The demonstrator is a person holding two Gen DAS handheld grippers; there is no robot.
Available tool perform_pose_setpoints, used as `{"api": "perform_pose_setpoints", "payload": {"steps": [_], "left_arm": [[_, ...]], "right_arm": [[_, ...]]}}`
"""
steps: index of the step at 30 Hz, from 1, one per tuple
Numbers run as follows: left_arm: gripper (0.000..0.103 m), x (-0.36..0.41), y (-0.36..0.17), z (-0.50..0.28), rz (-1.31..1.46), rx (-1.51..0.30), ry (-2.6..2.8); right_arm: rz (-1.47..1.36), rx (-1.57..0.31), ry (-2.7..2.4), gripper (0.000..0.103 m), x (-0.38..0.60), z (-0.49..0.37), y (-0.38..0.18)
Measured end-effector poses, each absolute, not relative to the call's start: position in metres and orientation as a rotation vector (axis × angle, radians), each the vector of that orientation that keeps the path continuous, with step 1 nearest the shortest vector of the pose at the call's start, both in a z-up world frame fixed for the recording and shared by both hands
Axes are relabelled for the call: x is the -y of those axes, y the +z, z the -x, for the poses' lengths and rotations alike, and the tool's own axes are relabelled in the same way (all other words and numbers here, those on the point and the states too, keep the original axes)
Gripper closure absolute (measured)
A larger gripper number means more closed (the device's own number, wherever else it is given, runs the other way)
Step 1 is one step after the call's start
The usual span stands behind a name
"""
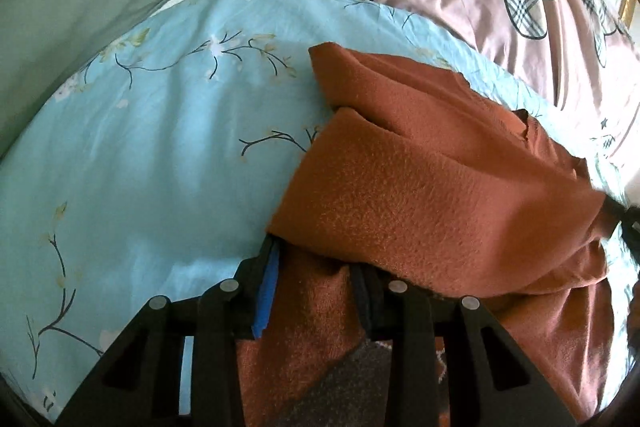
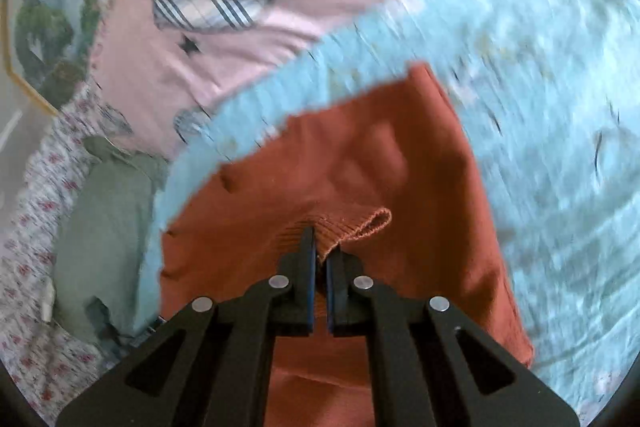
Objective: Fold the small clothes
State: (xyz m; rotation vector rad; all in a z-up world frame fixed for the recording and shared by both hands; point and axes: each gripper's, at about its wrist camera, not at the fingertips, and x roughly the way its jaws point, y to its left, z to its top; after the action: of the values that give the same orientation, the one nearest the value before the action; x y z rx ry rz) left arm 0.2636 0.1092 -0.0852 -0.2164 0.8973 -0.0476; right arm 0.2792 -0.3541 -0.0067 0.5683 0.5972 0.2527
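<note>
Bedding first: a light blue floral sheet (image 1: 152,147) carries one rust-orange garment (image 1: 420,167), its long axis running away from both cameras. Right gripper (image 2: 321,259) pinches the ribbed hem. Left gripper (image 1: 316,279) stands spread, cloth draped over its fingers; whether it grips, I cannot tell.

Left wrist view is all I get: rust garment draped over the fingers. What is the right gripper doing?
Observer: The right gripper is shut on the ribbed hem of the rust garment.
Operator: Anything beside the blue sheet on that side?
Observer: A grey-green cloth lies at the edge of the blue sheet, on a small-flower print sheet.
Operator: Is that view sharp?
Observer: No, it is motion-blurred, so the blue sheet's pattern smears.
</note>
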Motion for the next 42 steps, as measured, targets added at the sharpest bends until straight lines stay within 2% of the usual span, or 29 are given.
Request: {"api": "perform_pose_setpoints", "payload": {"steps": [1, 2, 5, 8, 10, 11, 13, 14, 15, 18, 20, 24, 29, 33, 37, 38, 39, 40, 42], "left_arm": [[0.077, -0.113, -0.085, -0.261, 0.231, -0.892, -0.038], [0.087, -0.120, -0.084, -0.260, 0.259, -0.884, -0.020], [0.089, -0.144, -0.083, -0.252, 0.376, -0.851, 0.015], [0.093, -0.149, -0.089, -0.248, 0.397, -0.881, 0.006], [0.093, -0.148, -0.088, -0.244, 0.409, -0.891, -0.052], [0.093, -0.147, -0.084, -0.241, 0.403, -0.887, -0.081], [0.088, -0.145, -0.076, -0.234, 0.374, -0.874, -0.115], [0.084, -0.144, -0.070, -0.230, 0.354, -0.864, -0.139], [0.079, -0.143, -0.066, -0.227, 0.343, -0.855, -0.157], [0.068, -0.137, -0.060, -0.226, 0.302, -0.849, -0.181], [0.066, -0.129, -0.062, -0.232, 0.248, -0.865, -0.172], [0.066, -0.126, -0.081, -0.244, 0.242, -0.924, -0.173], [0.067, -0.133, -0.086, -0.266, 0.324, -0.909, -0.168], [0.068, -0.136, -0.096, -0.269, 0.350, -0.895, -0.180], [0.069, -0.141, -0.098, -0.265, 0.385, -0.874, -0.185], [0.070, -0.141, -0.098, -0.265, 0.387, -0.871, -0.184], [0.071, -0.140, -0.099, -0.265, 0.384, -0.868, -0.181], [0.073, -0.140, -0.099, -0.265, 0.379, -0.866, -0.176], [0.085, -0.139, -0.098, -0.263, 0.366, -0.859, -0.145]], "right_arm": [[-0.572, -0.594, 0.256, 0.098, 0.353, -0.277, -0.011], [-0.576, -0.578, 0.253, 0.098, 0.355, -0.274, -0.011], [-0.568, -0.562, 0.199, 0.098, 0.363, -0.267, -0.015], [-0.543, -0.648, 0.173, 0.095, 0.362, -0.279, -0.028], [-0.528, -0.657, 0.162, 0.095, 0.362, -0.275, -0.030], [-0.515, -0.652, 0.148, 0.090, 0.362, -0.272, -0.027], [-0.485, -0.619, 0.098, 0.073, 0.362, -0.261, -0.016], [-0.465, -0.584, 0.084, 0.061, 0.360, -0.255, -0.007], [-0.436, -0.549, 0.094, 0.057, 0.353, -0.250, 0.004], [-0.346, -0.509, 0.186, 0.057, 0.320, -0.252, 0.032], [-0.300, -0.528, 0.325, 0.057, 0.284, -0.269, 0.049], [-0.245, -0.630, 0.591, 0.057, 0.199, -0.323, 0.065], [-0.106, -0.764, 0.732, 0.057, 0.082, -0.400, 0.068], [0.134, -0.802, 0.638, 0.050, 0.013, -0.440, 0.058], [0.264, -0.888, 0.615, 0.050, -0.021, -0.468, 0.033], [0.296, -0.865, 0.599, 0.058, -0.025, -0.469, 0.030], [0.314, -0.840, 0.578, 0.087, -0.026, -0.470, 0.030], [0.289, -0.823, 0.565, 0.094, -0.021, -0.473, 0.032], [0.082, -0.757, 0.585, 0.095, 0.006, -0.487, 0.046]]}}
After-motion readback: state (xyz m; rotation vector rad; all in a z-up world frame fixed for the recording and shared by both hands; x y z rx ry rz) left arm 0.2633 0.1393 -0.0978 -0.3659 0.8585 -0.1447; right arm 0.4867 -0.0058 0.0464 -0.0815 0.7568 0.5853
